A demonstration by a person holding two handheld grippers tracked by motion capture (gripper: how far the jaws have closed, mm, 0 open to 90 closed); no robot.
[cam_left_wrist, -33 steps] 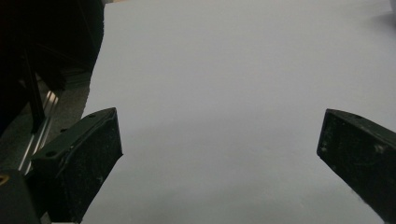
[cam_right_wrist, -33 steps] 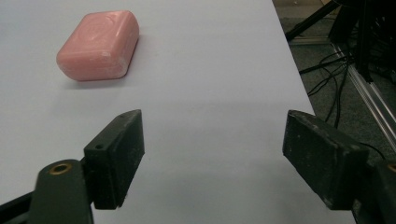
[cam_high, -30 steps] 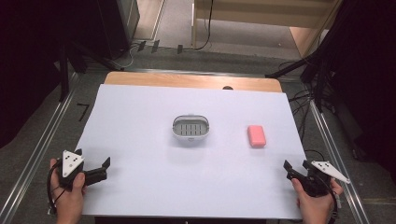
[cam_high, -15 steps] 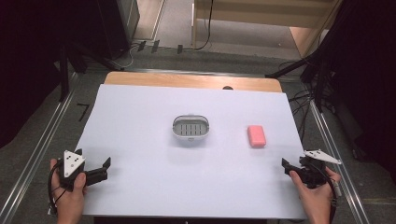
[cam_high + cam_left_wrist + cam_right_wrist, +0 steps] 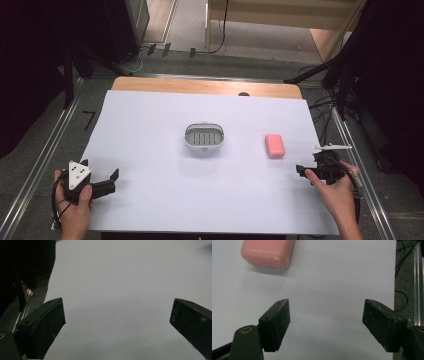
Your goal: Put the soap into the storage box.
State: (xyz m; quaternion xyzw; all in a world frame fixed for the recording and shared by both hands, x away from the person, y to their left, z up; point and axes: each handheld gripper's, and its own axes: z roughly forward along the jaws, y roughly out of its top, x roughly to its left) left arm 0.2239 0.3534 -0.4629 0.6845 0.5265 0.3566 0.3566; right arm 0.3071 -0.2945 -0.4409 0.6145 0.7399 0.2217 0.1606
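Observation:
A pink soap bar lies on the white table, right of the middle. A grey slotted soap dish stands at the table's centre. My right gripper hovers near the right edge, a short way in front of the bar and pointing left. Its jaws have just been opening and stand open, nothing between them. In the right gripper view the soap bar lies ahead at upper left, beyond the right gripper. My left gripper rests open at the front left, over bare table in its own view.
Metal rails run along both sides of the table, with cables on the floor at the right. A wooden strip borders the far edge.
The right hand has lifted and moved away from the front edge toward the pink bar, and its jaws stand wider. The left hand has not moved.

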